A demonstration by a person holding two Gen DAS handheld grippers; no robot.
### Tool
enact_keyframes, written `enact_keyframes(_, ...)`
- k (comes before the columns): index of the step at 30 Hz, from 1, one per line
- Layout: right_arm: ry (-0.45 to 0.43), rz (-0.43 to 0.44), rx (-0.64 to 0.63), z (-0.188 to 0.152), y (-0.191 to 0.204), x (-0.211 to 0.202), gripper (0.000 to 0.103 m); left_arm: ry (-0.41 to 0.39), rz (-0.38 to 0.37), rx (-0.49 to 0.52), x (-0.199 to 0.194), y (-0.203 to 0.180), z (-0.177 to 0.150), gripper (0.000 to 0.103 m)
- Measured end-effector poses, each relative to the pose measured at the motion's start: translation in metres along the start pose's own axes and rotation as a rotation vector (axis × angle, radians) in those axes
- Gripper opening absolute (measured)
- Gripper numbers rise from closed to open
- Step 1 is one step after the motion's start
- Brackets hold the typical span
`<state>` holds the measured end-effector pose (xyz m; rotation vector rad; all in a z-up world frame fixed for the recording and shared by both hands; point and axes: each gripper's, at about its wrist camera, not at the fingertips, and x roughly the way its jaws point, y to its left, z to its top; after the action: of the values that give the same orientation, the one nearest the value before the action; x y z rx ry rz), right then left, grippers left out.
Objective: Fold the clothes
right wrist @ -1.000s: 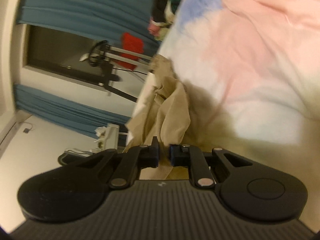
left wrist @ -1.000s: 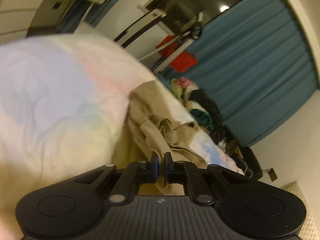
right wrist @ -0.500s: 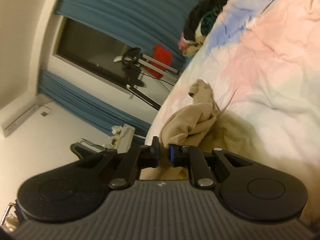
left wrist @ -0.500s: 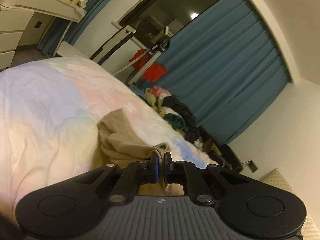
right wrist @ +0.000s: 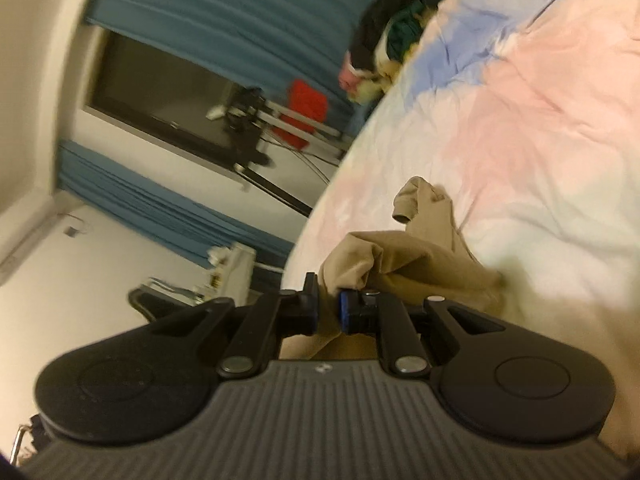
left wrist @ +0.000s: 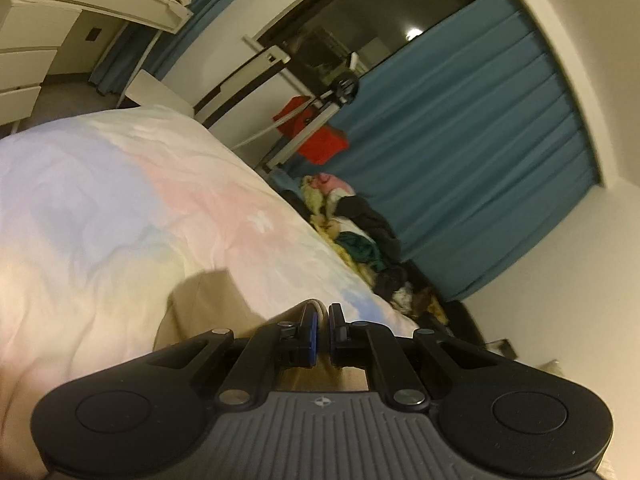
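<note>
A beige garment [left wrist: 208, 304] lies on a bed with a pastel quilt [left wrist: 120, 208]. My left gripper [left wrist: 323, 322] is shut on an edge of the beige garment, with cloth pinched between its jaws. In the right wrist view the beige garment [right wrist: 404, 256] bunches up in front of my right gripper [right wrist: 328, 308], which is shut on a fold of it. One loose end of the garment [right wrist: 416, 196] sticks up over the quilt [right wrist: 540, 120].
A pile of dark and coloured clothes [left wrist: 360, 236] lies at the bed's far end, before blue curtains [left wrist: 480, 152]. A drying rack with a red cloth [left wrist: 316, 132] stands by the window. A white desk [left wrist: 80, 4] is at the far left.
Both grippers have lifted and pulled back with the beige garment; it now spreads flatter under the left gripper. More of the room and the quilt shows in both views.
</note>
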<state>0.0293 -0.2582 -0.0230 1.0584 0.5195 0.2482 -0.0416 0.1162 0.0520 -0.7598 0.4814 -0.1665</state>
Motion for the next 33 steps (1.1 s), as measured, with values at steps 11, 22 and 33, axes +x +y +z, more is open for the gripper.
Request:
enact_keyframes(11, 0.127, -0.093, -0.106, 0.034, -0.034, 0.137, 0.015, -0.035, 0.167, 0.096, 0.126, 0.035, 0.002, 0.006)
enact_keyframes(22, 0.172, -0.064, -0.120, 0.033, -0.050, 0.159, 0.041, -0.002, 0.229, 0.214, 0.151, 0.044, 0.000, 0.010)
enact_keyframes(33, 0.056, 0.008, -0.359, 0.018, -0.008, 0.094, 0.089, 0.047, 0.219, 0.357, 0.115, 0.028, -0.012, 0.083)
